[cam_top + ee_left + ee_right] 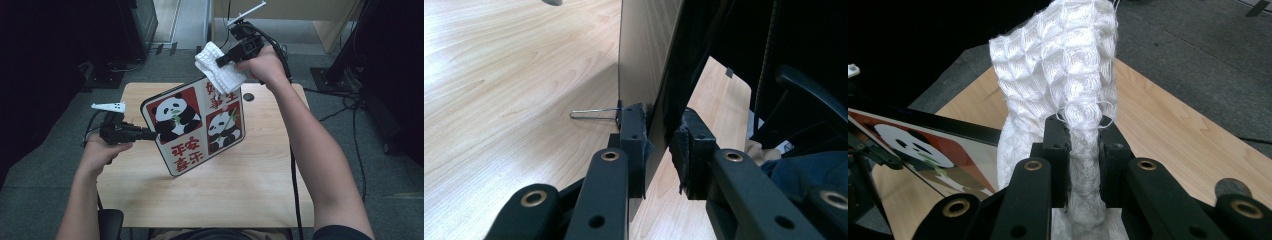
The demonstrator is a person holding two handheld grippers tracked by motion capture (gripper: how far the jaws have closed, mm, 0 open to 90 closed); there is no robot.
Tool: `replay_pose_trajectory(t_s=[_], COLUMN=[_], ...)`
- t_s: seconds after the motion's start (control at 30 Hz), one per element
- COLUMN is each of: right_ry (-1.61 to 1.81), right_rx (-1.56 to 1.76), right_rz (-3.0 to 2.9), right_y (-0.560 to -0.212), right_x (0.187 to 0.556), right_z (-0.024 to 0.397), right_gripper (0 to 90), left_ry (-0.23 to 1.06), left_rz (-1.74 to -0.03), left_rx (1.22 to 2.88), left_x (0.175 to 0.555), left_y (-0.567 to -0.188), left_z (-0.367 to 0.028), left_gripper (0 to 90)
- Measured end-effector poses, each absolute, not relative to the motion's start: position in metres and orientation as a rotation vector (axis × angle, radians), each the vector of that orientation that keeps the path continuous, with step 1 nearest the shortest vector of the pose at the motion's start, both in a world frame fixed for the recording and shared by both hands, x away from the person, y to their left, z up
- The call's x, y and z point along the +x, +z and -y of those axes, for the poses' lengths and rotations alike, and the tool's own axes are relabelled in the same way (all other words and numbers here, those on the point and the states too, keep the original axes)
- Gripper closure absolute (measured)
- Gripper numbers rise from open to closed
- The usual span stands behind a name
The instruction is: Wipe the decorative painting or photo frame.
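Note:
A square board [195, 125] printed with two pandas and red characters stands tilted above the wooden table [260, 185]. My left gripper [152, 134] is shut on its left edge. In the left gripper view the pads clamp the board's [644, 50] thin black edge at the left gripper [661, 135], and a wire loop [594, 112] sticks out from its plain back. My right gripper [220, 61] is shut on a white waffle cloth [220, 70] that lies against the board's top right corner. In the right gripper view the cloth [1063, 65] bunches up between the jaws of the right gripper [1080, 132], above the board [938, 150].
A small dark round disc [248, 96] lies on the table's far right part, beside the cloth. Black cables [350, 100] run over the grey carpet to the right. A chair armrest [111, 220] sits below the table's near left corner.

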State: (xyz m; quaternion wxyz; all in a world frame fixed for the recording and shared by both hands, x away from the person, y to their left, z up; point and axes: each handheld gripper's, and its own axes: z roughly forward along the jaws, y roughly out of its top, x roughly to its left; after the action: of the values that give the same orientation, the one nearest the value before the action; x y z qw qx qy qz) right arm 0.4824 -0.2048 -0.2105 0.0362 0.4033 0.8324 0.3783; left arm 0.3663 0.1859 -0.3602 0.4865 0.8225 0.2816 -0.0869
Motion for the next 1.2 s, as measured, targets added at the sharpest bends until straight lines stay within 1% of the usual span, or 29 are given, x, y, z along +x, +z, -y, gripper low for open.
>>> replay_pose_trajectory(t_s=[0.8, 1.2], right_ry=[1.095, 1.117], right_rx=[1.276, 1.330], right_rz=[-2.467, -2.418], right_y=[-0.212, -0.229], right_x=[0.488, 0.489], right_z=[0.242, 0.261], right_gripper=[79.3, 79.5], left_ry=[-0.216, -0.216], left_rz=[-0.691, -0.690], left_rx=[1.994, 1.996], left_x=[0.368, 0.368], left_y=[-0.361, -0.361], left_z=[-0.188, -0.188], left_gripper=[76.2, 76.1])
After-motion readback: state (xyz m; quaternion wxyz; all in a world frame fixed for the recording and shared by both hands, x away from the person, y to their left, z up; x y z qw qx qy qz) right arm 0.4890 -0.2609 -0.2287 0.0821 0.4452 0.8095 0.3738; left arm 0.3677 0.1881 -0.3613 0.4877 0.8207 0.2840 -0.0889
